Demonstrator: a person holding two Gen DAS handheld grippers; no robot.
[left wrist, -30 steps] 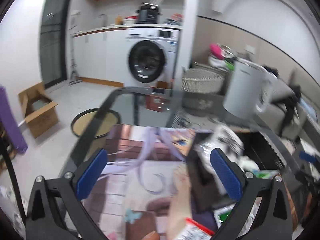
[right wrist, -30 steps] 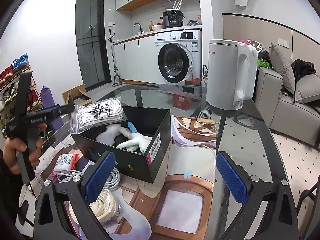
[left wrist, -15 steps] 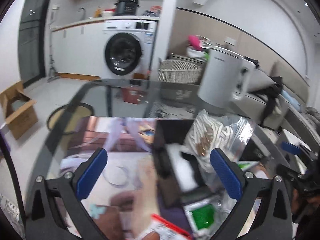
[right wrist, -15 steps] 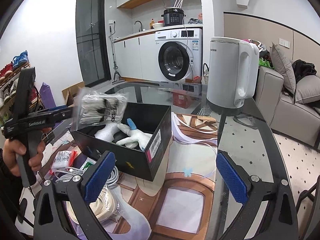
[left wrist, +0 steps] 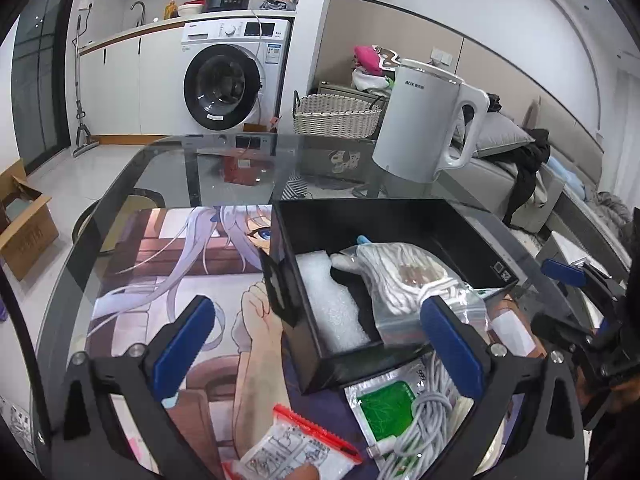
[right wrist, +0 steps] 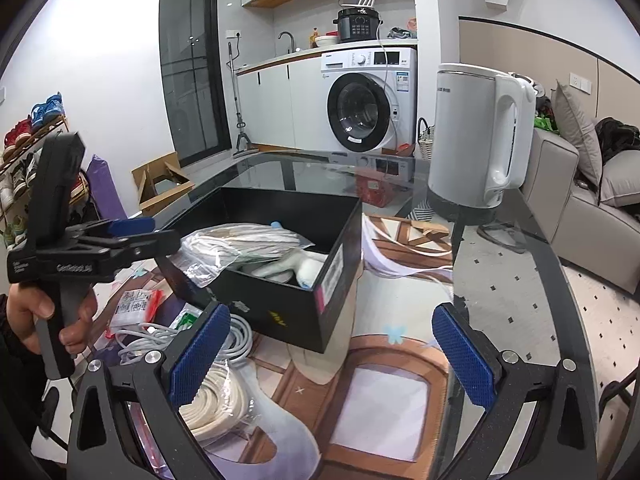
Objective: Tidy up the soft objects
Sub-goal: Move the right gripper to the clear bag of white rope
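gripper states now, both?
Left gripper: open, empty; the bag lies in the box.
Right gripper: open, empty.

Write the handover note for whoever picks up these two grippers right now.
Left hand-held gripper: open, empty, beside the black cardboard box.
Right hand-held gripper: open, empty, in front of the box.
Done: clear zip bag of white striped fabric lies in the box, with white foam.
Left: red-topped packet, green-labelled pouch, grey cable and cream cord coil on the table.
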